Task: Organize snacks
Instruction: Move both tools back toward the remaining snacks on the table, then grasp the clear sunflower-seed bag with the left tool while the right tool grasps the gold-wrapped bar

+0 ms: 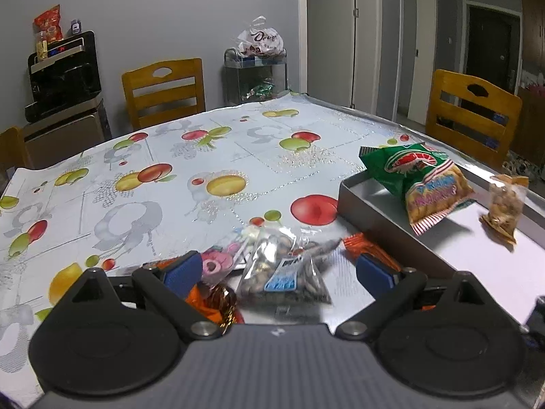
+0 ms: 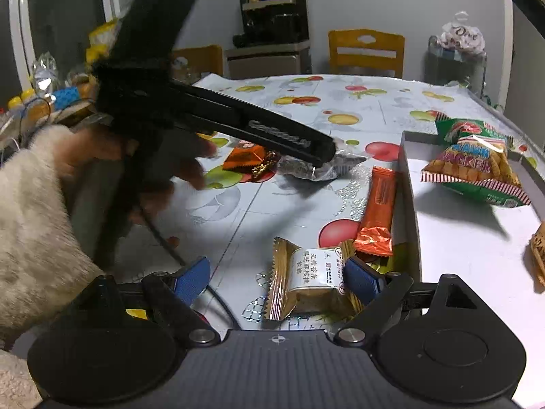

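Plainly a Left-Hand Pick: Seed Packet Between Wide Fingers

We found the left gripper [image 1: 277, 269] low over the surface [image 1: 204, 156], its blue fingers [image 1: 182, 269] spread wide and holding nothing. The clear seed packet [image 1: 284, 272] lay between them, slightly nearer the left finger, its long axis running roughly away from the camera and leaning right. Whether the pads had touched it, we could not tell. A pink candy bag [image 1: 221, 260] sat just beside it on the left.

The right gripper [image 2: 277, 281] was also wide and empty, with the gold pastry packet [image 2: 311, 281] between its fingers. The grey tray [image 1: 361, 204] lay to the right of both, already carrying the cracker bag [image 1: 432, 194]. We judged each hand nearest its own packet.
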The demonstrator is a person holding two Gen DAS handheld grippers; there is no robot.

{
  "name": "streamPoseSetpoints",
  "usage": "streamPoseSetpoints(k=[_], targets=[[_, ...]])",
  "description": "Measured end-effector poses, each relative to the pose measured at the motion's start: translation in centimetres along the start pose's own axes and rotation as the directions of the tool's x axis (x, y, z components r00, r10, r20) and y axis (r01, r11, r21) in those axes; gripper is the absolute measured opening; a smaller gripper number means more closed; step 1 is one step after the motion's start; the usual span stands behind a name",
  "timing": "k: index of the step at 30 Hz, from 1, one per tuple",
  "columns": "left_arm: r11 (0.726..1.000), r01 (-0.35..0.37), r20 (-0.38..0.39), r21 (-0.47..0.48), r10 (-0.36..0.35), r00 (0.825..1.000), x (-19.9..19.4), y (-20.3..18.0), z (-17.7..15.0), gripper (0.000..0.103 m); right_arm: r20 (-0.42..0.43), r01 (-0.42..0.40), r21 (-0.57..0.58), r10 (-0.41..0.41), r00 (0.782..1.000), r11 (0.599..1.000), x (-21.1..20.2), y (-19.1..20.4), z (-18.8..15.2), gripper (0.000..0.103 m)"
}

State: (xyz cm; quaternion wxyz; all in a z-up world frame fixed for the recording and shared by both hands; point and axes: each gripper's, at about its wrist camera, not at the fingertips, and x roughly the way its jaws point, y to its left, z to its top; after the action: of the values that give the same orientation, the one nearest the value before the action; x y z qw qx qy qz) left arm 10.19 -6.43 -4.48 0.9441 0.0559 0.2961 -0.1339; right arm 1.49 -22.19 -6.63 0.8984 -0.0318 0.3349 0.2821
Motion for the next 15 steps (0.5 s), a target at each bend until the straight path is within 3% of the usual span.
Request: streamPoseSetpoints(k=[6, 11, 15], targets=[[1.0, 0.027, -0.009, -0.009, -0.027, 1.0, 2.3, -0.2, -0.1, 0.097, -0.006, -0.021, -0.008, 0.021, 1.0, 1.0, -0.1, 0.2, -0.3, 0.087], [0.998, 0.067, -0.05, 0.01, -0.066, 0.997, 3.9, -0.5, 0.1, 0.091, 0.007, -0.053, -0.001, 0.053, 0.999, 0.999, -0.6, 0.1, -0.5, 0.087], [0.998, 0.067, -0.096, -0.011, -0.068, 0.993, 5.1, 0.2, -0.5, 0.077, 0.012, -0.055, 0.012, 0.055, 0.998, 0.998, -0.9, 0.0, -0.7, 0.087]])
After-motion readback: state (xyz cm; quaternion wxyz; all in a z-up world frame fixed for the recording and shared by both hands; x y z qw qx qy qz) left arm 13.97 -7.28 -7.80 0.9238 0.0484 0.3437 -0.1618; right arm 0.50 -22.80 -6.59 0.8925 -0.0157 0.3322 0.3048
